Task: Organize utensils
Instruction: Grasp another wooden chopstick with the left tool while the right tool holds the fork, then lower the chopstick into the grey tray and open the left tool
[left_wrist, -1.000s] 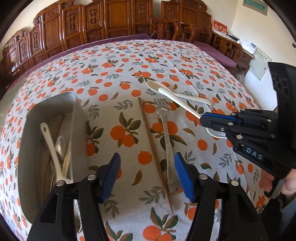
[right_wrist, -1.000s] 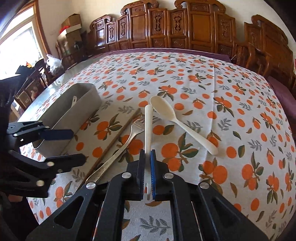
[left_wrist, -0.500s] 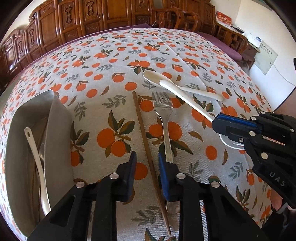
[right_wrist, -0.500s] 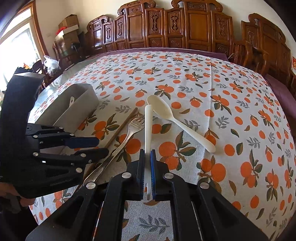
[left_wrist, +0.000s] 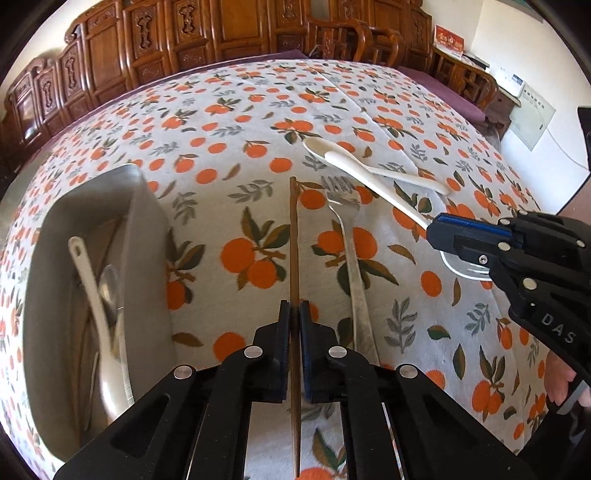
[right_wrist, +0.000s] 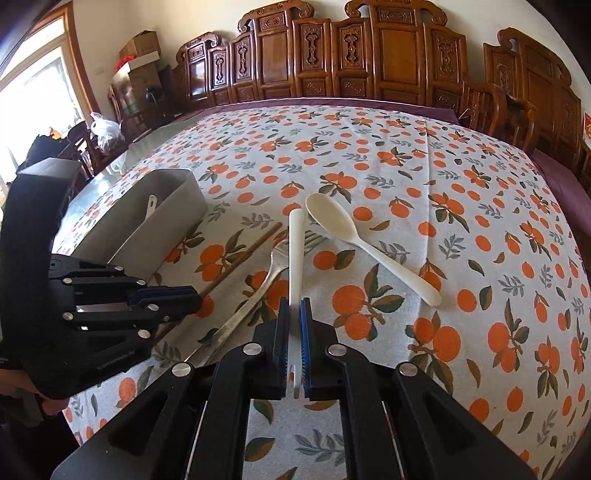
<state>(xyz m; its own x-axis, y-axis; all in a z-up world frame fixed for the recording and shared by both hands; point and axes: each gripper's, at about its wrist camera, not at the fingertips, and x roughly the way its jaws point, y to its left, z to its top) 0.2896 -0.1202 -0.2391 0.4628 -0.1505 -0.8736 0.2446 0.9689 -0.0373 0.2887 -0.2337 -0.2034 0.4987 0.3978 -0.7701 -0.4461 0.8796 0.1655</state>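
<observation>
Inside the bin (left_wrist: 147, 236) several utensils already lie. Left gripper (left_wrist: 294, 317) jaws have just closed on the chopstick (left_wrist: 293, 236); right gripper (right_wrist: 294, 314) clamps one spoon (right_wrist: 295, 254). Fork (left_wrist: 351, 251) and second spoon (right_wrist: 354, 240) remain on the counter (right_wrist: 480, 184).

A white tablecloth (left_wrist: 229, 122) printed with oranges carries a brown chopstick (left_wrist: 293, 236) and cream spoon (right_wrist: 354, 240).

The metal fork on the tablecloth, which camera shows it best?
The left wrist view: the metal fork lies open from tines to most of its handle, beside the chopstick held in the left tool. In the right wrist view the fork is partly hidden behind the white spoon handle held in the right tool.
</observation>
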